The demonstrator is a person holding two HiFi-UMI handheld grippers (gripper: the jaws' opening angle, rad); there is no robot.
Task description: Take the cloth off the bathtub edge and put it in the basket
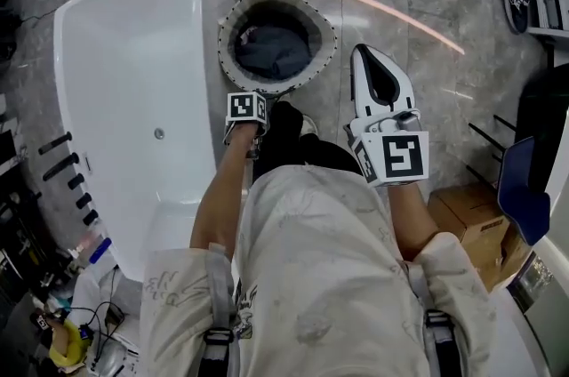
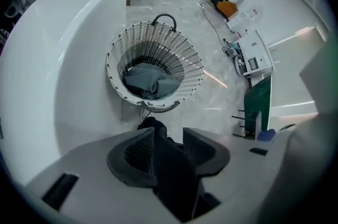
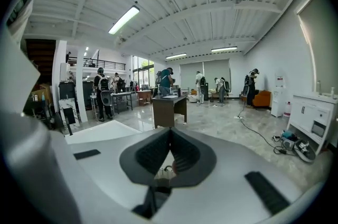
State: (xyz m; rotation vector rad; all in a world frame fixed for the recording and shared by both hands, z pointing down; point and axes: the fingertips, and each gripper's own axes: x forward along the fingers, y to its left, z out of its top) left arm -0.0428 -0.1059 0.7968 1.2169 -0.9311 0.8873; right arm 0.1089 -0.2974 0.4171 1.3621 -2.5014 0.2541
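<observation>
No word, number, brand or sign can be read in any view; the only printed marks are black-and-white square code patterns on the left gripper's white marker cube (image 1: 246, 107) and the right gripper's white marker cube (image 1: 402, 156), both near the round white lattice basket (image 1: 327, 37); they spell nothing.

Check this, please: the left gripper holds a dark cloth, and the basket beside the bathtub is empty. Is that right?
Not quite. The basket is not empty: a grey cloth lies in it, as the left gripper view shows. The rest stands: the left gripper holds a dark cloth, and the basket is beside the bathtub.
</observation>
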